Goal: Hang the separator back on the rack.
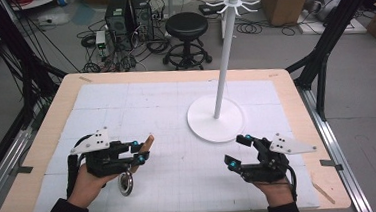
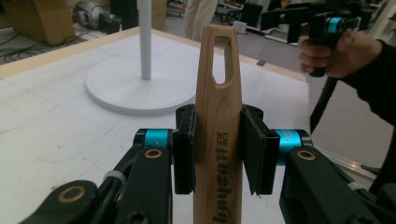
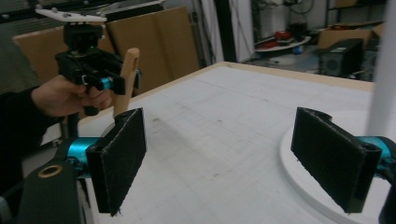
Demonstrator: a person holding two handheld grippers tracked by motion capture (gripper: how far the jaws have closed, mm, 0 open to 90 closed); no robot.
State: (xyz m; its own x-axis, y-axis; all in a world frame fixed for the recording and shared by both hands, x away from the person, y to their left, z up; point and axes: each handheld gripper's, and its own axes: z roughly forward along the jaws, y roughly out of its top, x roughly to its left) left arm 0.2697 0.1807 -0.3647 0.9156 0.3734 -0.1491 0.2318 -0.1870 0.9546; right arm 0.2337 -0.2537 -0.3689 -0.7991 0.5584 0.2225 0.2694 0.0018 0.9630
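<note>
Left gripper (image 2: 218,154) fingers (image 2: 184,149) clenched on a slotted light-wood utensil handle (image 2: 218,116), metal strainer end (image 1: 126,183) held just above the white-matted desk (image 1: 176,112). Right gripper (image 3: 238,154) fingers (image 3: 119,156) spread wide, nothing held, beside a white round-based hook stand (image 1: 217,116).

A wooden handle (image 2: 218,135), light and grained, with a slot near its tip and dark lettering on its face, is clamped between the left tongs (image 2: 218,149). A round metal head (image 1: 126,183) hangs at its other end, low over the table (image 1: 176,112), near its front edge.
</note>
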